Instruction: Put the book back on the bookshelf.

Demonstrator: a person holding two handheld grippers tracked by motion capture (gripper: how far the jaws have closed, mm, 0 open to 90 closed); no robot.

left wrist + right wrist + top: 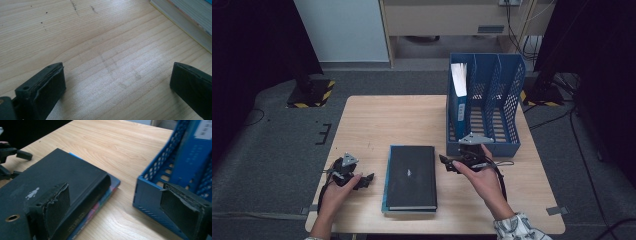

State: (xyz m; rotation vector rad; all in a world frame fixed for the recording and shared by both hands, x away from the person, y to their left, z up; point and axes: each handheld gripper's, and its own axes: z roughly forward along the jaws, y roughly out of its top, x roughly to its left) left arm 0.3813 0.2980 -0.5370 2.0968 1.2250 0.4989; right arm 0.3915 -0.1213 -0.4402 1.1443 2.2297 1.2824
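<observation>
Black book [411,176] lies flat on a blue book [385,185], near the front of the wooden table [382,120]. The left gripper [364,181] and right gripper [446,163] sit beside it, one on each side, jaws wide apart, holding nothing.

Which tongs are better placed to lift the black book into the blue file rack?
Probably right: the right tongs sit open between the black book and the blue file rack; the left tongs lie opposite.
</observation>
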